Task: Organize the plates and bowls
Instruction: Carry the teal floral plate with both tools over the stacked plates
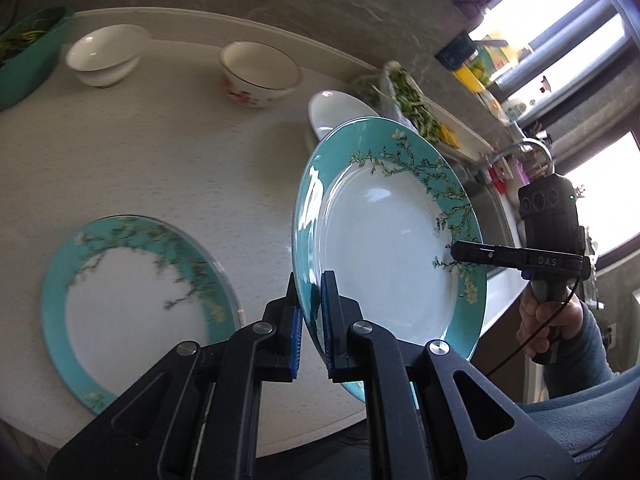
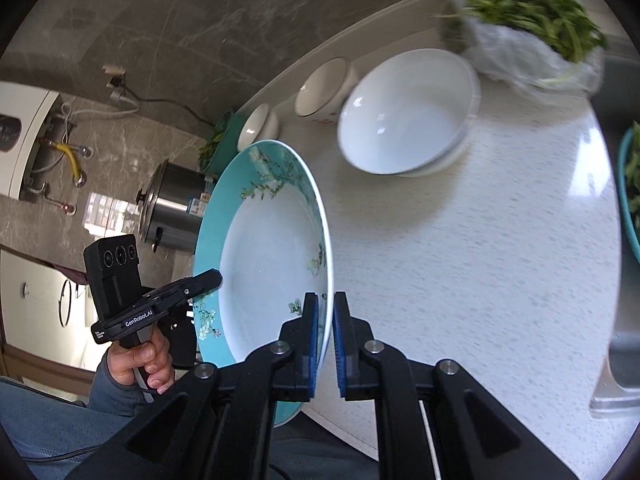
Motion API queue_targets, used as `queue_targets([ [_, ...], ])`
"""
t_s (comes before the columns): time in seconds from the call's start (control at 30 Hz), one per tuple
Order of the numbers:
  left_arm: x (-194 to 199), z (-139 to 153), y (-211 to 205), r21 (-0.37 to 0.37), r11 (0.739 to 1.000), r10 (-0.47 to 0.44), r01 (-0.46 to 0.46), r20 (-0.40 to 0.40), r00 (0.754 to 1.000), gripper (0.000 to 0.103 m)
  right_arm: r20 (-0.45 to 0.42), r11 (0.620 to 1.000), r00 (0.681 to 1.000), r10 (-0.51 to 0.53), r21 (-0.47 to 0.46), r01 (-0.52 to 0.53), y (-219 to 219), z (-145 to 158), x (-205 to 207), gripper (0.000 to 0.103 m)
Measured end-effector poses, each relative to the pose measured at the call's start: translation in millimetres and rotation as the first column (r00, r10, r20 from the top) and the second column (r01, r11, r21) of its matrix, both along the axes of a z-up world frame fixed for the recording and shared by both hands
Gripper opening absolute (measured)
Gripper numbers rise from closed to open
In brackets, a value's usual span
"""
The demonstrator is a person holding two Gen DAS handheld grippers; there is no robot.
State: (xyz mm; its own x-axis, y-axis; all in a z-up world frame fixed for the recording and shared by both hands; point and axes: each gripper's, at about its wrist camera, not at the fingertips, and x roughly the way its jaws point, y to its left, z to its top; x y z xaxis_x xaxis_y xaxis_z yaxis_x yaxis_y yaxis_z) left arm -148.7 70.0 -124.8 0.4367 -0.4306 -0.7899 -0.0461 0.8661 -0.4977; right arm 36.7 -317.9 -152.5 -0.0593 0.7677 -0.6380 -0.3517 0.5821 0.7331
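While clear of the counter [image 1: 168, 152], teal plate [image 1: 384, 248] between both tongs [image 1: 310, 304].

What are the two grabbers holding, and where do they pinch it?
Both hold one teal floral plate. The left gripper and right gripper each pinch its rim on opposite sides, lifting it tilted above the counter.

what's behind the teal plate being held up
In the left wrist view, the lifted teal plate partly hides a white bowl on the counter; only the bowl's upper part shows. Bagged greens lie beyond.
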Motion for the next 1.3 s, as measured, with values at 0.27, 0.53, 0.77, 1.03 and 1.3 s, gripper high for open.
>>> queue_targets([
  [0.27,-43,11,77,0.022,0.992,0.126,-0.126,0.002,0.992,0.007,0.011,0.991,0.991,0.131,0.017,-0.131,76,6,-4,0.012],
  [0.53,-79,3,134,0.038,0.973,0.230,-0.229,-0.031,0.973,0.009,0.007,0.972,0.972,0.235,0.009,-0.235,137,1,-16,0.013],
  [0.77,-99,-29,164,0.053,0.962,0.273,-0.269,-0.088,0.958,0.011,-0.023,0.959,0.959,0.282,-0.030,-0.283,171,-24,-26,0.013],
  [1.03,-106,-68,180,0.089,0.961,0.271,-0.261,-0.143,0.952,0.014,-0.043,0.948,0.953,0.300,-0.094,-0.303,193,-48,-35,0.013],
  [1.3,-95,-89,174,0.122,0.964,0.252,-0.235,-0.154,0.955,0.015,-0.044,0.946,0.955,0.294,-0.127,-0.298,198,-58,-37,0.013],
])
